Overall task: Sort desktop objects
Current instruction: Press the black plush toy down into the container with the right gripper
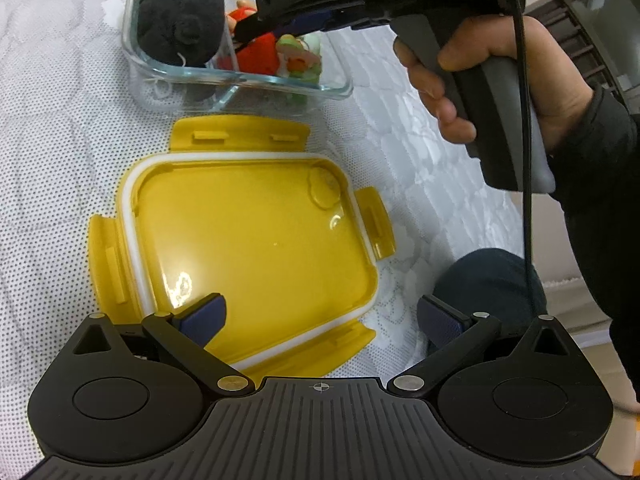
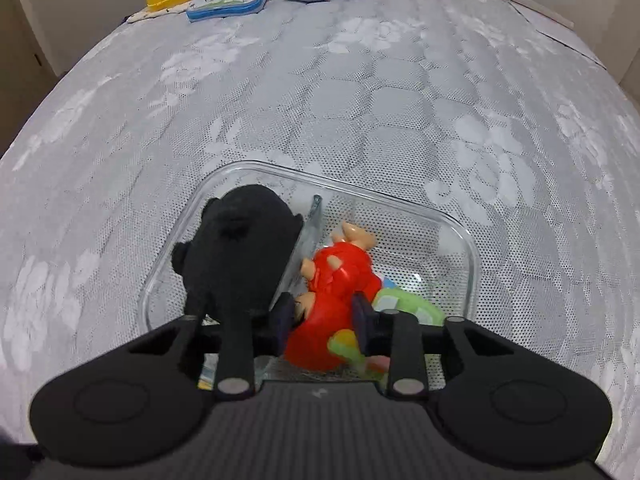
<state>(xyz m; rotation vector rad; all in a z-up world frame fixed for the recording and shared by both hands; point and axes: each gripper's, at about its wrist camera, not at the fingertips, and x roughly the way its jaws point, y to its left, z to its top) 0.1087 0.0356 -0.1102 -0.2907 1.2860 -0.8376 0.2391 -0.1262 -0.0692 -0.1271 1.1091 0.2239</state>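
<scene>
Red figurine [image 2: 338,280] sits in the right compartment of the glass container [image 2: 460,236], and my right gripper [image 2: 324,320] is clamped on its lower half, pads on either side. Container sits on the lace-covered bed [image 2: 360,100], not a desk.

Left gripper [image 1: 320,320] hangs wide apart and empty over the yellow lid [image 1: 256,240], which lies inside-up on the bed just near of the container.

Risks as I read them:
- Figurine is hard, glossy plastic and rounded. If I'm gripping on a curve it could squirt out or rotate when I let go or lift.
- Green toy [image 2: 408,306] is touching the figurine on the right, partly under my right finger. Any sideways drag could hook it and tip it out of place.
- Black plush [image 2: 240,252] fills the left compartment and bulges above the rim, leaning toward the divider [image 2: 314,216]. My left finger is just beside it; snagging the fabric on withdrawal could pull it over.
- Plush height is the main problem for closing: the lid may not seat and its clips won't latch unless it is pressed down.
- Glass on soft bedding: pushing down off-centre could rock the container.
- Cable [image 1: 528,160] on the right gripper hangs near the lid; could catch the left gripper as I reach.
</scene>
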